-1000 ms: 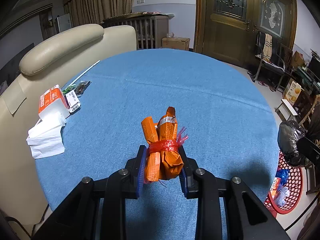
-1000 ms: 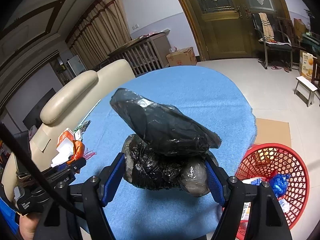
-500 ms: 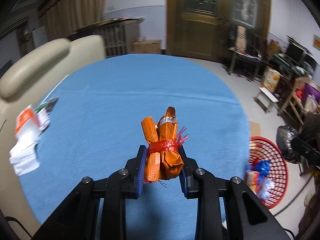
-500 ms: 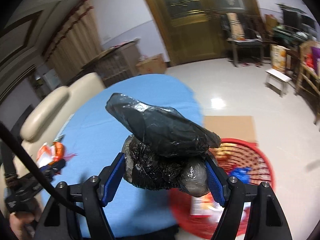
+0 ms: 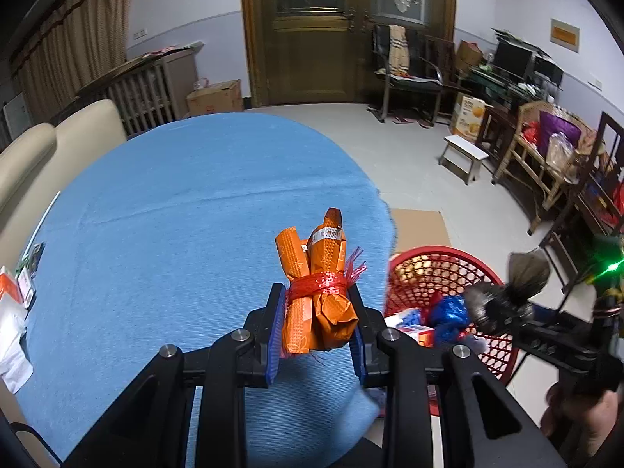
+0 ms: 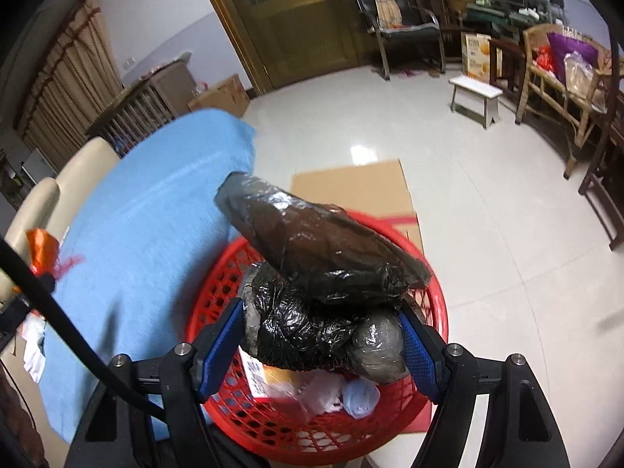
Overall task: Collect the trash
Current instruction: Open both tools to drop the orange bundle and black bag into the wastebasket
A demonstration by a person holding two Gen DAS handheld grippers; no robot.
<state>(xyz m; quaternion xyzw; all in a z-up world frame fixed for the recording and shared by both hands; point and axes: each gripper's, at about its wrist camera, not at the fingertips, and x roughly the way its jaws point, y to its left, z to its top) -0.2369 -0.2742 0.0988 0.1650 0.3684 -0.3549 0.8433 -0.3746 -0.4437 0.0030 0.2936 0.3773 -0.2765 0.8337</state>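
My left gripper point(image 5: 316, 323) is shut on an orange wrapper bundle point(image 5: 318, 284) tied with red string, held over the right edge of the blue tablecloth point(image 5: 175, 214). My right gripper point(image 6: 323, 347) is shut on a crumpled black plastic bag point(image 6: 323, 273) and hangs right above the red mesh basket point(image 6: 433, 300) on the floor. That basket point(image 5: 440, 269) also shows in the left wrist view, beside the table, with the black bag point(image 5: 503, 296) and the right gripper at its right. The orange bundle point(image 6: 41, 247) appears far left in the right wrist view.
The basket holds blue point(image 5: 448, 312) and white point(image 6: 362, 394) wrappers and a box. Cardboard point(image 6: 358, 191) lies flat on the tiled floor behind it. White tissues and packets point(image 5: 11, 312) lie at the table's left end. A stool point(image 5: 464, 156), chairs and a sofa point(image 5: 35, 156) ring the room.
Both grippers have swung right, from over the table toward the basket. The right one, still gripping the black bag, now hangs over the basket; the left one has reached the table's right edge.
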